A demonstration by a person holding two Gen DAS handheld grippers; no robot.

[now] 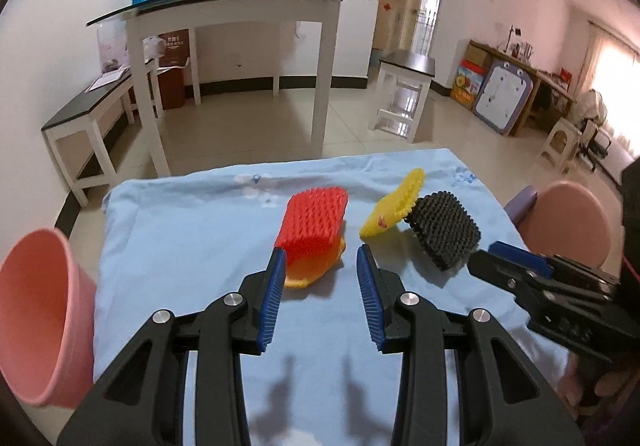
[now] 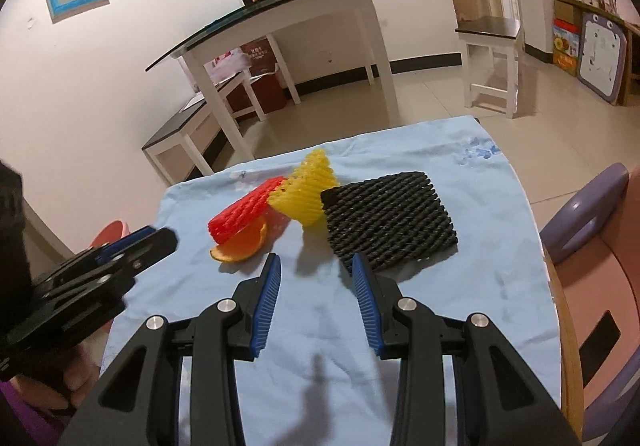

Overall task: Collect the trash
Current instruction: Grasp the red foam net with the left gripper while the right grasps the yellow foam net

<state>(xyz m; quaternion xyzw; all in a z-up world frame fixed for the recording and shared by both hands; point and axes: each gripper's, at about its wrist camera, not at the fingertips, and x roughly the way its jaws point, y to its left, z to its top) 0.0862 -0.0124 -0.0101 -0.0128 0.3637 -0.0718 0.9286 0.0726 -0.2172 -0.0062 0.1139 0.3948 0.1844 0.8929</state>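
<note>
On a light blue cloth (image 1: pixel 180 246) lie a red foam net (image 1: pixel 314 220), an orange peel (image 1: pixel 310 272) under its near end, a yellow foam net (image 1: pixel 394 210) and a black foam net (image 1: pixel 444 230). My left gripper (image 1: pixel 322 260) is open, just short of the peel and red net, with nothing between its fingers. In the right wrist view the red net (image 2: pixel 244 212), peel (image 2: pixel 240 248), yellow net (image 2: pixel 306 192) and black net (image 2: pixel 388 218) lie ahead. My right gripper (image 2: pixel 316 266) is open and holds nothing, its right finger at the black net's near corner.
A pink bucket (image 1: pixel 38 318) stands off the table's left side, and a second pink bin (image 1: pixel 568 218) sits at the right beside a purple chair (image 2: pixel 584 214). Beyond the cloth are tiled floor, a white glass-topped table (image 1: pixel 240 18), a low bench and a white stool (image 1: pixel 404 94).
</note>
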